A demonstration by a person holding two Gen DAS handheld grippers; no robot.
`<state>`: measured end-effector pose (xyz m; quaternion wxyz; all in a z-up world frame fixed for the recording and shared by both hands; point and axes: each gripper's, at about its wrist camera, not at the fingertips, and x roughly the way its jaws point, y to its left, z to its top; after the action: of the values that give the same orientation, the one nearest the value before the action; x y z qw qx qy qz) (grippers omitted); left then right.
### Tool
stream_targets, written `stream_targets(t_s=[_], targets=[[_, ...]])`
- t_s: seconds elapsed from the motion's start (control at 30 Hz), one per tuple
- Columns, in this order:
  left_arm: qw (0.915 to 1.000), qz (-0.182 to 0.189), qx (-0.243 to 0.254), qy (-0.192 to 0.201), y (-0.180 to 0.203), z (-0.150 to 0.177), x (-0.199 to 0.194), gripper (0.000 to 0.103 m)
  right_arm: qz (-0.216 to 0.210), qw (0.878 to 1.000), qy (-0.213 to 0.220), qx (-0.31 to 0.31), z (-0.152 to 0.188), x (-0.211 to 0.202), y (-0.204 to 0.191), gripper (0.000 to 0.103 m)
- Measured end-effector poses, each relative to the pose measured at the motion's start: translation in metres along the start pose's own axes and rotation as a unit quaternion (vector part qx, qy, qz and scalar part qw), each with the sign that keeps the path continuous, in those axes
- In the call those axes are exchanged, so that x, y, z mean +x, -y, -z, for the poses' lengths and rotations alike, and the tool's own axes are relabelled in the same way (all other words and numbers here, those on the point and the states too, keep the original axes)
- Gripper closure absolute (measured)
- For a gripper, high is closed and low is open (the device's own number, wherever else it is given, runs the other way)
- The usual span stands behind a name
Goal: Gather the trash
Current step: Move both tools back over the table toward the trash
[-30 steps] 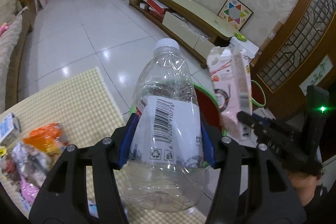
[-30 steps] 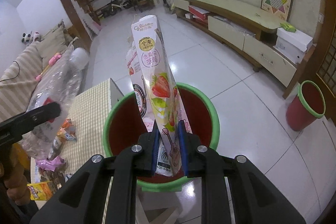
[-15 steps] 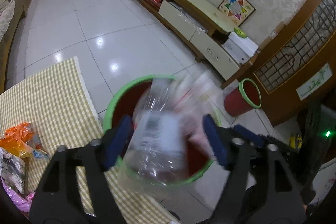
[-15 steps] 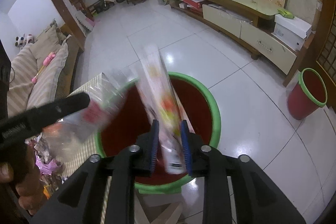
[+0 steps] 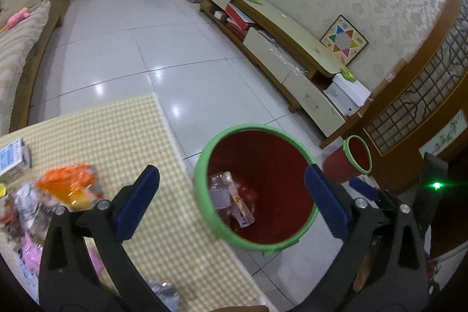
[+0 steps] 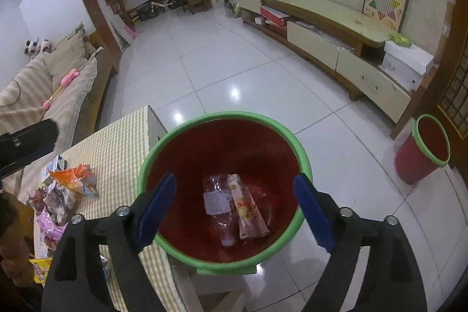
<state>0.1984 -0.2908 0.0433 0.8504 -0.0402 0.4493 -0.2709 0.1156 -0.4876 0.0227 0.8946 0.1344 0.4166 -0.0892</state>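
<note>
A red bin with a green rim [image 5: 204, 157] [image 6: 301, 157] stands beside the checked table. A clear plastic bottle [image 6: 218, 203] [image 5: 218, 189] and a strawberry snack box [image 6: 248, 209] [image 5: 241, 205] lie at its bottom. My left gripper [image 5: 234, 196] is open and empty above the bin's near edge. My right gripper [image 6: 234, 208] is open and empty directly above the bin. Several wrappers, including an orange one [image 5: 68, 183] [image 6: 73, 174], lie on the table to the left.
The yellow checked table [image 5: 117, 136] [image 6: 117, 148] holds a small blue-white carton [image 5: 13, 157]. A second red bin [image 5: 351, 160] [image 6: 424, 151] stands by the wooden door. A long low cabinet [image 6: 336, 28] runs along the right wall; a sofa [image 6: 44, 84] is left.
Both grippers opened. The bottle dropped from the left gripper and the snack box from the right into the bin, where they now lie.
</note>
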Motion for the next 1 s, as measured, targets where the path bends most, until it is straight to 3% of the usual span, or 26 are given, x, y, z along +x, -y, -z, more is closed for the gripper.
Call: stream_targets(t_s=[0.2,0.43,0.67,1.0], targets=[[0.9996,-0.02,-0.018,0.009,-0.027,0.023,-0.038,0.005,-0.018,1.0,0.008,-0.011,0.005,-0.012,-0.024,0.015],[0.9978,-0.047,-0.041,0.021,-0.068,0.049,-0.083,0.005,-0.026,0.998,0.019,-0.055,0.021,-0.024,-0.08,0.009],[0.9939,-0.087,-0.059,0.033,-0.112,0.086,-0.121,0.005,-0.049,0.995,0.004,-0.089,0.044,-0.028,-0.134,0.007],[0.9859,-0.117,-0.119,0.016,-0.183,0.145,-0.155,0.005,-0.076,0.984,-0.026,-0.159,0.082,-0.02,-0.191,0.007]])
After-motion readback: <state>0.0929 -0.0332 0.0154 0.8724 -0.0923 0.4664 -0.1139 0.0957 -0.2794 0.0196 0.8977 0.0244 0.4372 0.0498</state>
